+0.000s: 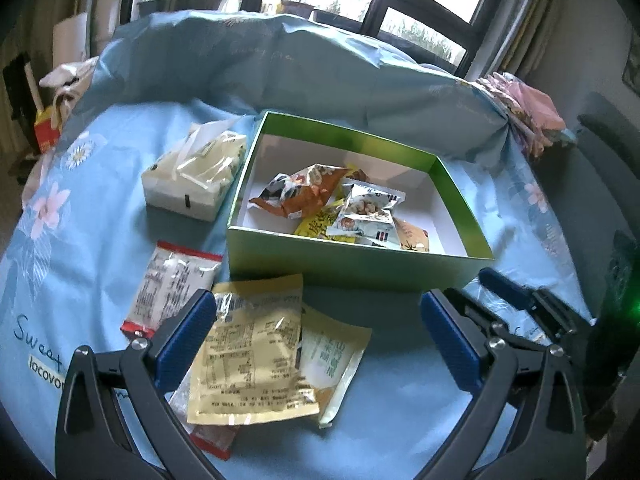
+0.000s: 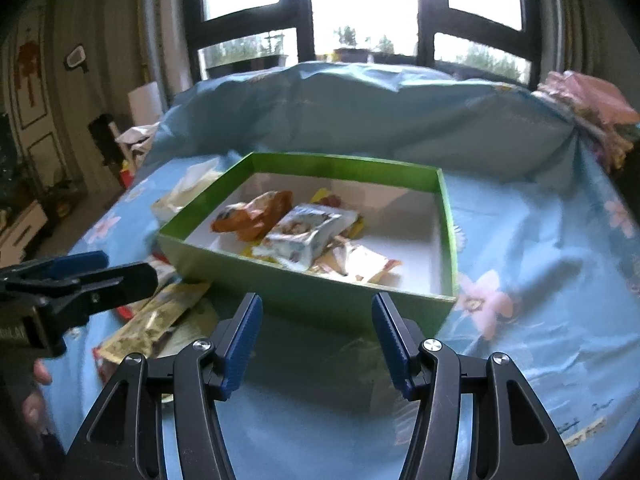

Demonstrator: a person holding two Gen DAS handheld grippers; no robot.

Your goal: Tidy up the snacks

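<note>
Snacks point(image 1: 256, 354) lie loose on my blue floral cloth point(image 1: 80, 216) before the green box point(image 1: 352, 264), more inside it. Tissue pack point(image 1: 196, 174) beside box. Windows point(image 2: 360, 4) behind. My left gripper point(image 1: 316, 320) and right gripper point(image 2: 316, 340): jaws apart, empty.

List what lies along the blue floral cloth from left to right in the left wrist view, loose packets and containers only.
Red-edged clear snack packet → pale yellow printed snack packet → white-and-green snack pouch tucked partly under it. Farther back: white tissue pack → open green cardboard box holding snacks.
</note>
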